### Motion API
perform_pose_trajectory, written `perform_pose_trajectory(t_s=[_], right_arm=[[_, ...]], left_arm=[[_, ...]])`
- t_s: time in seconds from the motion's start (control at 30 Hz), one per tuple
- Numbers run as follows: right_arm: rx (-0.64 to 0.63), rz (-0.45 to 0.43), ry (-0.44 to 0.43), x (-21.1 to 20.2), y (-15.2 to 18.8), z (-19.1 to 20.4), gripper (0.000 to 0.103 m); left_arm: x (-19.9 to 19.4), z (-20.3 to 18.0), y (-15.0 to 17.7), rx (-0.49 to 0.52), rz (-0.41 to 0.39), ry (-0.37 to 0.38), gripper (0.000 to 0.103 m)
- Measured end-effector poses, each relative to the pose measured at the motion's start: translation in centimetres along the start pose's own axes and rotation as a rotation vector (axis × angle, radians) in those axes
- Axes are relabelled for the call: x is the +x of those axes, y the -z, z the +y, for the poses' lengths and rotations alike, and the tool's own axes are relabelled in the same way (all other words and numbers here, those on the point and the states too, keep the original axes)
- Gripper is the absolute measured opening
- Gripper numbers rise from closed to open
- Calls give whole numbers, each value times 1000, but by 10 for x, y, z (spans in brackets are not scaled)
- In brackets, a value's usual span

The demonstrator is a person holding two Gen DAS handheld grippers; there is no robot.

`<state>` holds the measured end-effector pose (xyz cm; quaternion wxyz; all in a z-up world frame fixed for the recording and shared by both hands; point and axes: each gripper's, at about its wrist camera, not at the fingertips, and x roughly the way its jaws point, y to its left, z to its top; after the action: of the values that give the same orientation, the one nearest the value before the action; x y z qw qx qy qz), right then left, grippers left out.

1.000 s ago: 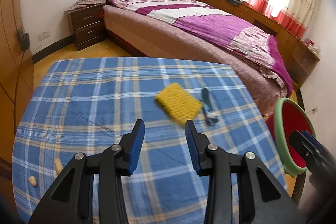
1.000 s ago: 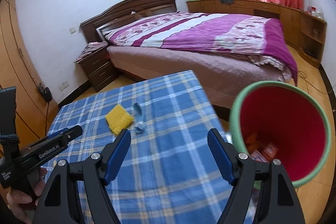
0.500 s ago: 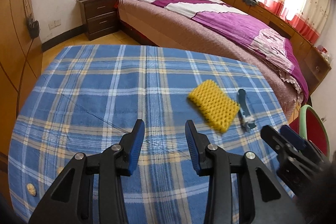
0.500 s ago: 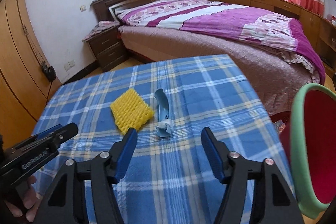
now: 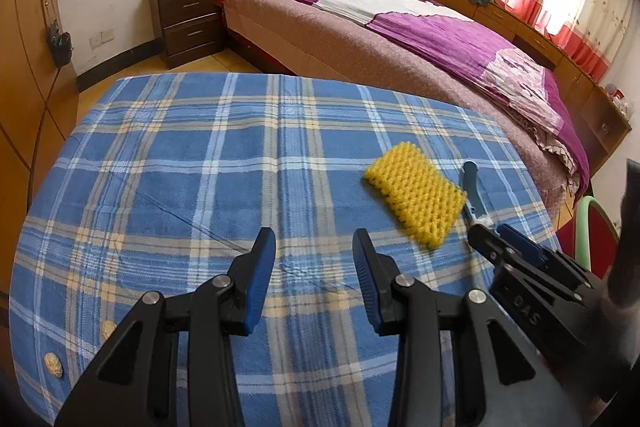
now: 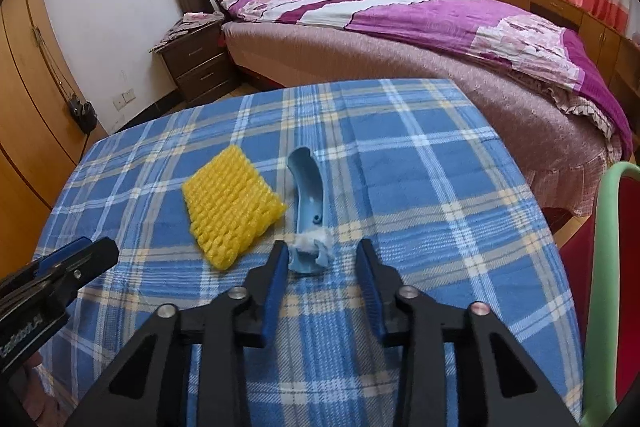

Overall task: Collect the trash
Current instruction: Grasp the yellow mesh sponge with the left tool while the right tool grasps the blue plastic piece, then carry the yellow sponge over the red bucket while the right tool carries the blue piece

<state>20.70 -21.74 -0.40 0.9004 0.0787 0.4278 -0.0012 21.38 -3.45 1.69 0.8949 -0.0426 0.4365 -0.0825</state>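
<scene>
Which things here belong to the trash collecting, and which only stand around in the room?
Part of the job:
- yellow foam net
- blue plastic piece with a white wad at its near end
- two peanut shells
- red bin with green rim
- right gripper, open at the blue piece
- left gripper, open

Just there:
- bed
- nightstand
- plaid tablecloth

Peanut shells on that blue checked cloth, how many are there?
2, both near the cloth's near-left edge in the left view: one peanut shell at the edge, another partly behind the left gripper. More may be hidden.
</scene>
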Motion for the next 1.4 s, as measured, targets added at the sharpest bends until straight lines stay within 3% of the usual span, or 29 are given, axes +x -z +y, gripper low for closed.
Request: perform_pose_trajectory(t_s=[0.03, 0.13, 0.2, 0.47, 0.63, 0.87, 1.0, 1.2, 1.23, 1.4], right_arm=[[-1, 2, -1, 0, 0, -2, 21], [14, 6, -33, 0, -1, -7, 21], [31, -2, -40, -4, -1, -14, 21], [130, -95, -40, -33, -7, -54, 21], [155, -115, -38, -36, -9, -66, 21], [181, -96, -49, -28, -6, -75, 21], [183, -94, -55, -26, -5, -75, 21], [197, -92, -61, -26, -4, -76, 21], [199, -93, -62, -25, -5, -78, 21], [204, -95, -66, -26, -4, -79, 21]], left_arm=[[-1, -3, 0, 7, 0, 4, 40], [-4, -11, -2, 26, -2, 11, 41], [-5, -17, -3, 40, -5, 14, 48], [8, -50, -15, 101, -10, 54, 61], [33, -66, -23, 107, 30, 71, 63], [61, -80, -28, 122, 46, 31, 65], [67, -78, -28, 92, 37, 2, 68], [67, -76, -26, 57, 41, 19, 68], [67, -78, -25, 69, 40, 28, 67], [61, -88, -20, 117, 21, 83, 34]])
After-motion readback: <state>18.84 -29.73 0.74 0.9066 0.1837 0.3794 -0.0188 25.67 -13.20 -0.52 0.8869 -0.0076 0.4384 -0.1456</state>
